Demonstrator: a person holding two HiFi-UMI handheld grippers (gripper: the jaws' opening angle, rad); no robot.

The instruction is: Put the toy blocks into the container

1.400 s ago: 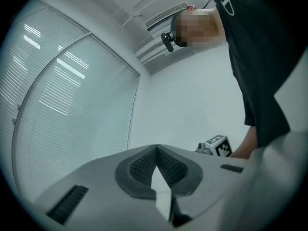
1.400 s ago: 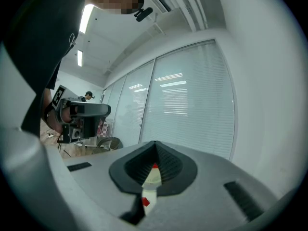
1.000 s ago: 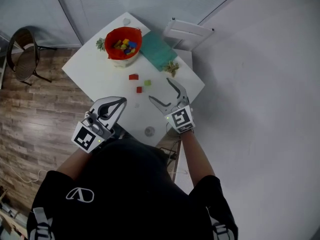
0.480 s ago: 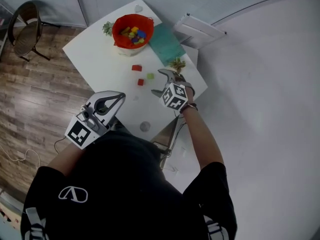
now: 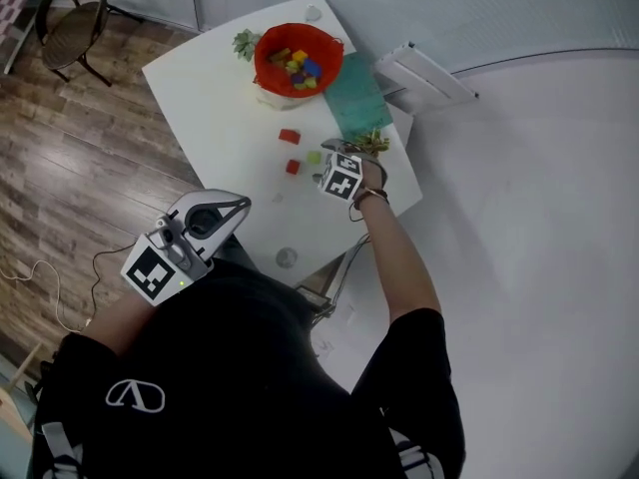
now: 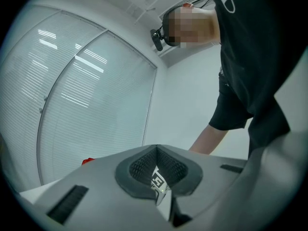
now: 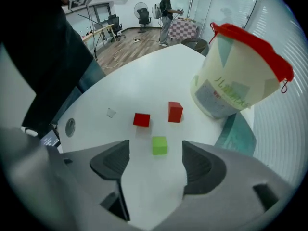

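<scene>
A wood-plank floor point(image 5: 80, 168) is being shown down the left of the head view, with a dark round-backed chair point(image 5: 75, 18) standing in the upper left corner. A plain pale surface is filling the right side. A smooth, white, square desk point(image 5: 220, 98) is being seen cornerwise at upper centre. Its left half is being left bare, so open room is being offered there, while a flat teal mat point(image 5: 359, 98) is lying along its right edge.

The container point(image 7: 231, 81), a pale round tub with a gathered red rim, is being stood near the desk's top corner, just beside the mat, and coloured blocks are being held inside it.

The left gripper point(image 5: 243, 204) is being held at the desk's lower-left edge, its ribbed grey fingers point(image 6: 139, 167) clenched together on nothing. The right gripper point(image 7: 155, 156) is being pointed down at the desk near its right edge. Its fingers point(image 7: 113, 160) are released, having just been closing slightly, and the green cube point(image 7: 159, 145) is being framed between their tips, untouched.

Two red cubes point(image 7: 141, 120) point(image 7: 175, 111) are lying just beyond it, toward the container and apart from each other.
</scene>
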